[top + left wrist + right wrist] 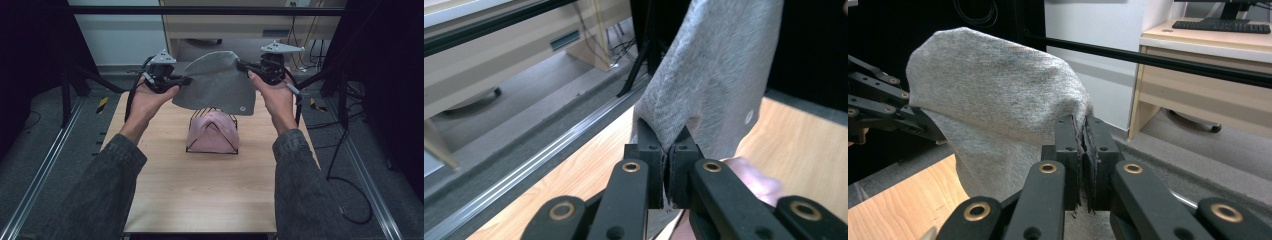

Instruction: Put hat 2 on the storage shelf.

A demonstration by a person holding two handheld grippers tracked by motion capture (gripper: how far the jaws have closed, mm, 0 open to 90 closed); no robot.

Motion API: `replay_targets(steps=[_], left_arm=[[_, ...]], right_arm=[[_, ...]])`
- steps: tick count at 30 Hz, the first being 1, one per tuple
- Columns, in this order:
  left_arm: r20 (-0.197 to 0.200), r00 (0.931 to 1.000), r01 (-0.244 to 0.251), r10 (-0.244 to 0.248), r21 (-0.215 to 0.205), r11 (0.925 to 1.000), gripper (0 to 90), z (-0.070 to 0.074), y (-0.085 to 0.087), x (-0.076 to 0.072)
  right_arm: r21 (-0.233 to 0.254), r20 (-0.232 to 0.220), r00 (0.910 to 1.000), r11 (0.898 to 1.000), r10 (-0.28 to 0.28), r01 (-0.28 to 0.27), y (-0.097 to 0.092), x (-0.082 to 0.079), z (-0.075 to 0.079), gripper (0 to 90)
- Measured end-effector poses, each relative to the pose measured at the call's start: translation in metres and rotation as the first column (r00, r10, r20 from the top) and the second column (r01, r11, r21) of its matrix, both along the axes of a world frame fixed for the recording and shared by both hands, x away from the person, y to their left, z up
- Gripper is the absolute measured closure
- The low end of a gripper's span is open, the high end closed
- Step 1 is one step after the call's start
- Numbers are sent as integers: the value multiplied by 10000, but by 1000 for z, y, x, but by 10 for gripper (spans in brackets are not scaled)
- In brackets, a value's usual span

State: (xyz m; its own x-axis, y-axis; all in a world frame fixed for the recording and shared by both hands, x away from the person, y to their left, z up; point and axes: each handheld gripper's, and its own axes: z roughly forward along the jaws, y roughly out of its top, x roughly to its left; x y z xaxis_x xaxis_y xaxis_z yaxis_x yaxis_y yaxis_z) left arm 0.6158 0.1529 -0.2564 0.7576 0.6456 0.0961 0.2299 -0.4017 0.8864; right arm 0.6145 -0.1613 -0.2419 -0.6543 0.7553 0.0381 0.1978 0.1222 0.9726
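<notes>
A grey cloth [217, 82] hangs spread in the air between my two grippers, above a black wire rack [212, 131] draped with a pink cloth [214, 132]. My left gripper [186, 80] is shut on the grey cloth's left edge; in the left gripper view the jaws pinch the grey cloth [714, 75] at my left gripper [667, 145]. My right gripper [242, 65] is shut on the cloth's upper right edge; its own view shows the grey cloth [998, 90] clamped at my right gripper [1081, 131]. The cloth's lower hem hides the rack's top.
The wooden table [210, 190] runs toward me under the rack. A desk [240, 25] and cables stand behind the table. Black frame legs [70, 85] and aluminium rails [45, 165] flank both sides.
</notes>
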Motion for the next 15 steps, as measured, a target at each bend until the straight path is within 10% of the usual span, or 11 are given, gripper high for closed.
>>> replay_targets(steps=[15], left_arm=[[-271, 9996, 35, -39, -143, 9999, 871, -20, -3, 9]], right_arm=[[-263, -400, 9990, 9994, -215, 205, 1, 10, -25, 865]])
